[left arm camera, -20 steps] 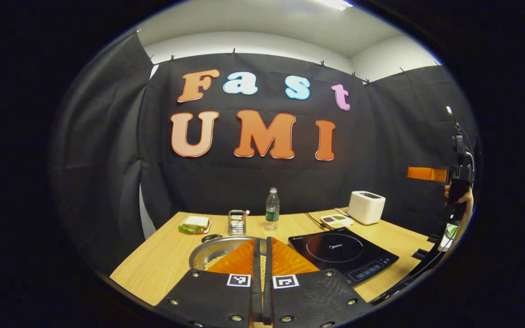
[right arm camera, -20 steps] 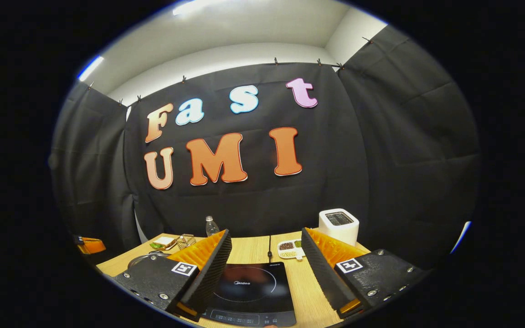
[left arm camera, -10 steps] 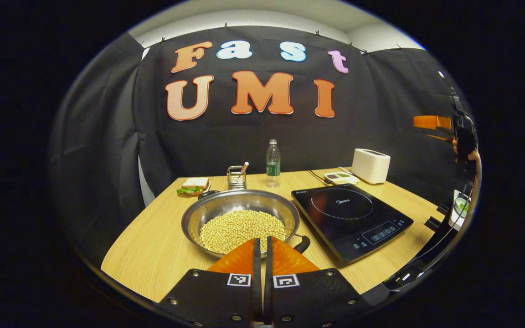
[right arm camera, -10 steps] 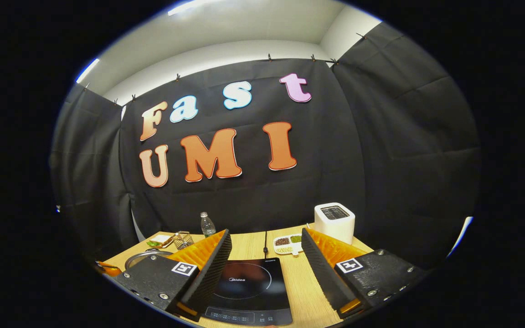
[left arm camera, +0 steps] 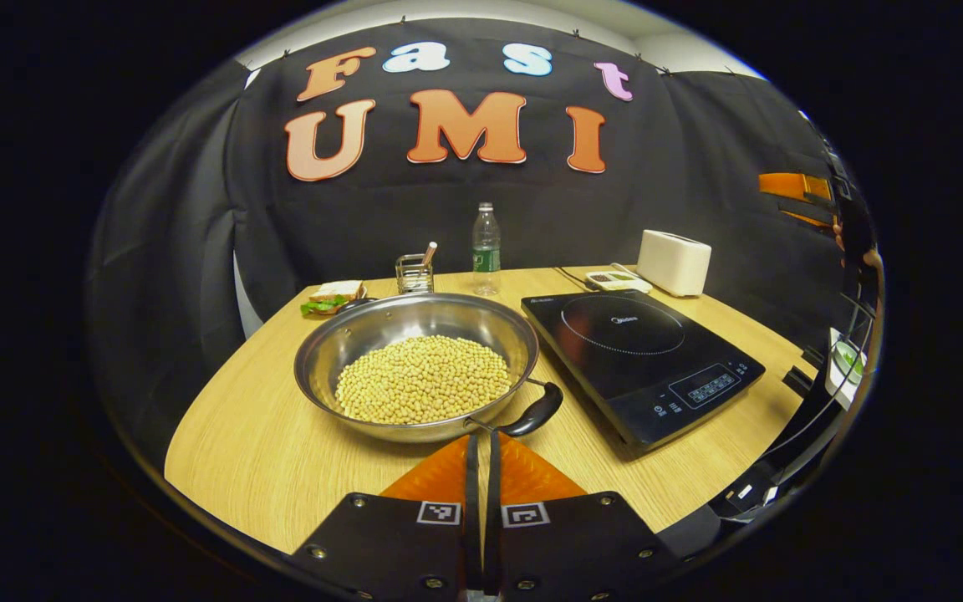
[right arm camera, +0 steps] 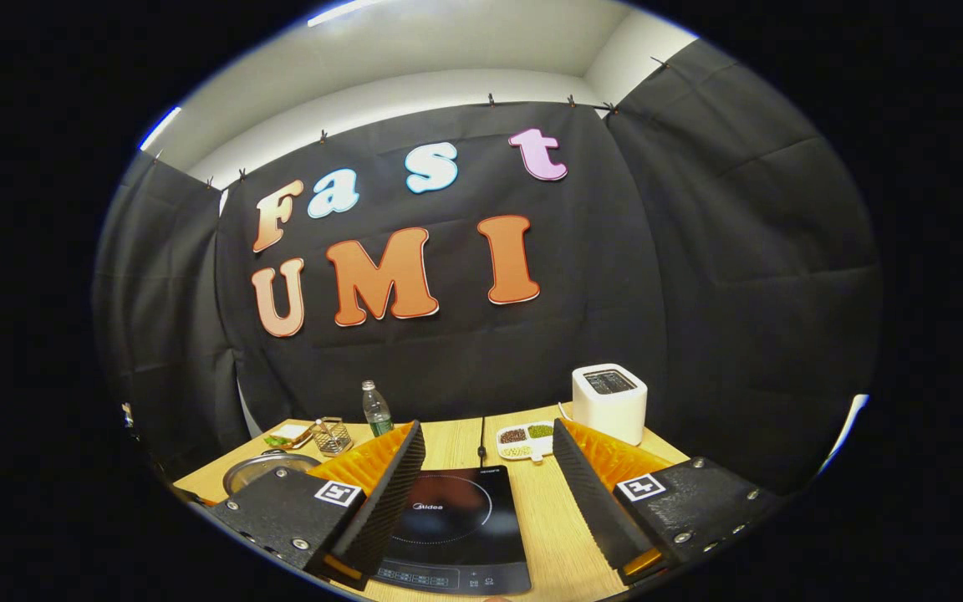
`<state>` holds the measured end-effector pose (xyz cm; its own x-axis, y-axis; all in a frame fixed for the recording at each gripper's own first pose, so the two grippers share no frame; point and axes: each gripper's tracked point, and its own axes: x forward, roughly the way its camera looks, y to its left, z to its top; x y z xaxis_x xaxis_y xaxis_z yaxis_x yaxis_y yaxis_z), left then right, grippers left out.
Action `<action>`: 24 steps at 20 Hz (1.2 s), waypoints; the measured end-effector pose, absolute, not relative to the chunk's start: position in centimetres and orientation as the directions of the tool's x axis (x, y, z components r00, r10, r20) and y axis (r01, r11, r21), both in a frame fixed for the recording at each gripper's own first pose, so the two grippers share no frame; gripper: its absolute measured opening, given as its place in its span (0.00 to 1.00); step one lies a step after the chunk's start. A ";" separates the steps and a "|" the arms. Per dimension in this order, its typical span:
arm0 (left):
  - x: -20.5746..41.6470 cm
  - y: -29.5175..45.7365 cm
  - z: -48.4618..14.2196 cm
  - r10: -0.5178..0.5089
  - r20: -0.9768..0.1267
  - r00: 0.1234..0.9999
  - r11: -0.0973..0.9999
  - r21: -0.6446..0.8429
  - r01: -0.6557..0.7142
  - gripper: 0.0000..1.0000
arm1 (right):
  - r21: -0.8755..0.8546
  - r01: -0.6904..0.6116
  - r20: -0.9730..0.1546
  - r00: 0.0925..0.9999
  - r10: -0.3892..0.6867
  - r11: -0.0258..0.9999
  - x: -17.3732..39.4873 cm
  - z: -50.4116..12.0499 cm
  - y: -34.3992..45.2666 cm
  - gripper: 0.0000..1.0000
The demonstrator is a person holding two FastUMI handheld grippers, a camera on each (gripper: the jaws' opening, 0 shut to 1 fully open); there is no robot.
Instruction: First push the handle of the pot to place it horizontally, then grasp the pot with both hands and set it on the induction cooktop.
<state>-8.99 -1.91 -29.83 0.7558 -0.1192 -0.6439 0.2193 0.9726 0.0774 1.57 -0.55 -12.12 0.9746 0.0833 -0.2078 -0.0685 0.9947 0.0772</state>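
Observation:
A steel pot (left arm camera: 415,368) full of pale beans sits on the wooden table (left arm camera: 264,451), left of the black induction cooktop (left arm camera: 640,355). Its near black handle (left arm camera: 534,413) points toward me and to the right; a far handle (left arm camera: 356,303) shows behind the rim. My left gripper (left arm camera: 481,439) is shut with nothing in it, its tips just short of the near handle. My right gripper (right arm camera: 488,456) hovers open above the cooktop (right arm camera: 452,527), with the pot (right arm camera: 268,470) at its far left. In the left gripper view the right gripper (left arm camera: 791,188) is high at the right edge.
At the back of the table stand a water bottle (left arm camera: 486,248), a wire holder (left arm camera: 415,273), a sandwich (left arm camera: 333,294), a white toaster (left arm camera: 674,262) and a small tray of grains (left arm camera: 618,280). A cable (left arm camera: 569,276) runs to the cooktop.
The left gripper has tilted down and drawn back, so the whole pot and its near handle now show. It stays shut. The right gripper has barely shifted and stays open.

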 end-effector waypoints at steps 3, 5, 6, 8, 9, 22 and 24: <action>-9.3 -1.6 -31.5 -0.103 -0.677 0.729 0.974 0.080 0.212 0.03 | 0.080 -0.070 -0.220 0.972 0.087 0.994 1.8 -12.8 -0.6 0.95; -9.3 -1.6 -32.3 -0.095 -0.691 0.716 0.973 0.086 0.212 0.03 | 0.083 -0.070 -0.234 0.968 0.088 0.994 1.9 -13.4 -0.7 0.95; -9.0 -1.5 -32.6 -0.088 -0.697 0.712 0.972 0.096 0.214 0.03 | 0.083 -0.069 -0.238 0.967 0.088 0.994 2.0 -13.6 -0.7 0.95; -8.9 -1.6 -33.1 -0.078 -0.707 0.703 0.970 0.109 0.217 0.03 | 0.082 -0.068 -0.242 0.966 0.086 0.994 1.9 -13.8 -0.9 0.95; -8.7 -1.6 -33.4 -0.079 -0.710 0.700 0.970 0.109 0.219 0.03 | 0.081 -0.068 -0.243 0.966 0.086 0.994 2.0 -13.9 -1.0 0.95; -6.7 -3.8 -33.7 -0.101 -0.713 0.694 0.967 0.094 0.237 0.02 | 0.084 -0.047 -0.253 0.965 0.067 0.995 2.5 -14.4 -2.8 0.95; -6.3 -4.3 -33.8 -0.107 -0.712 0.694 0.966 0.091 0.242 0.02 | 0.083 -0.043 -0.253 0.966 0.062 0.996 2.4 -14.5 -3.1 0.95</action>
